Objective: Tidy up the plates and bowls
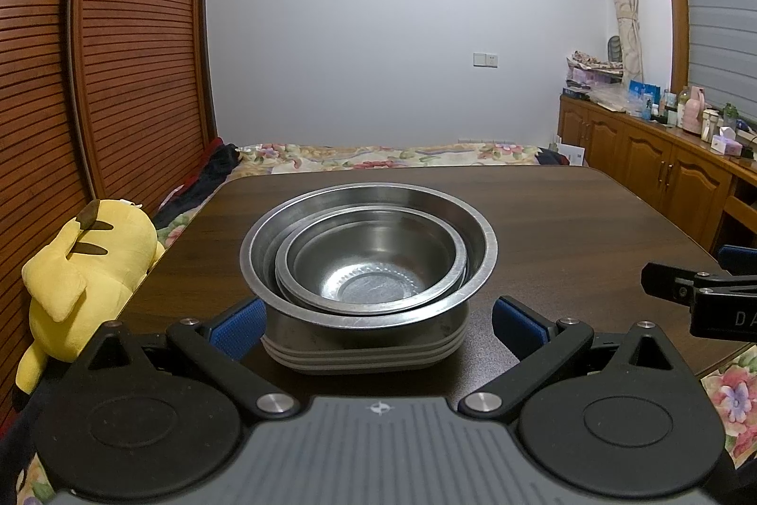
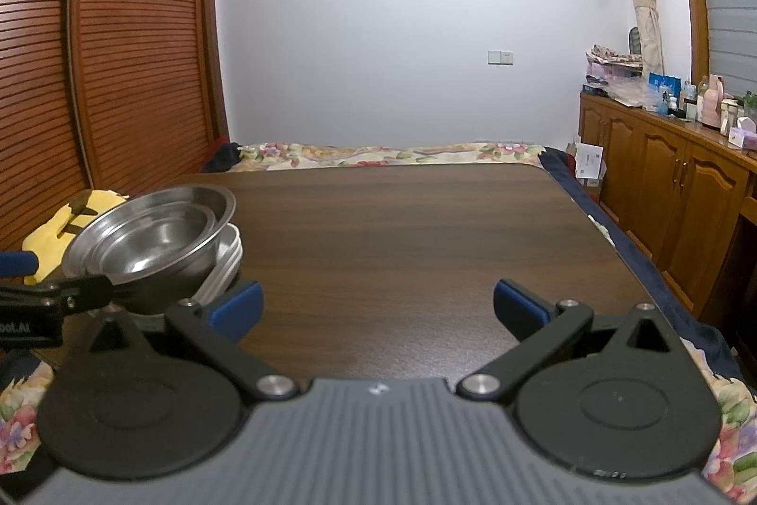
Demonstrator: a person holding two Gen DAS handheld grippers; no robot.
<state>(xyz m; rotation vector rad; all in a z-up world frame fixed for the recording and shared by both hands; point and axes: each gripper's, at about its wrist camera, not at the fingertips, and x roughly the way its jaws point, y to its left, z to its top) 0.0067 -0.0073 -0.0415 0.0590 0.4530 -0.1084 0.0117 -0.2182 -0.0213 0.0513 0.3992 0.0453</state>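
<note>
Centrally, steel bowls (image 1: 369,254) nested on seemingly 3 stacked plates (image 1: 364,356), dark table (image 1: 567,211), both hand-held grippers, left (image 1: 376,323), right (image 2: 377,308), spread apart

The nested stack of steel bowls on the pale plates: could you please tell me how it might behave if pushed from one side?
The nested stack of steel bowls looks rigid and fairly light. Its smooth metal would probably slide on the stacked pale plates rather than grip. The wide rim overhangs the plates, so a high push might tip it.

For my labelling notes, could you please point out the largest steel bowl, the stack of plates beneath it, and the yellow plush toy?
Largest steel bowl (image 1: 480,263): left wrist view, right rim.
Stack of plates (image 1: 364,356): left wrist view, front edge.
Yellow plush toy (image 1: 85,268): left wrist view, body.
</note>
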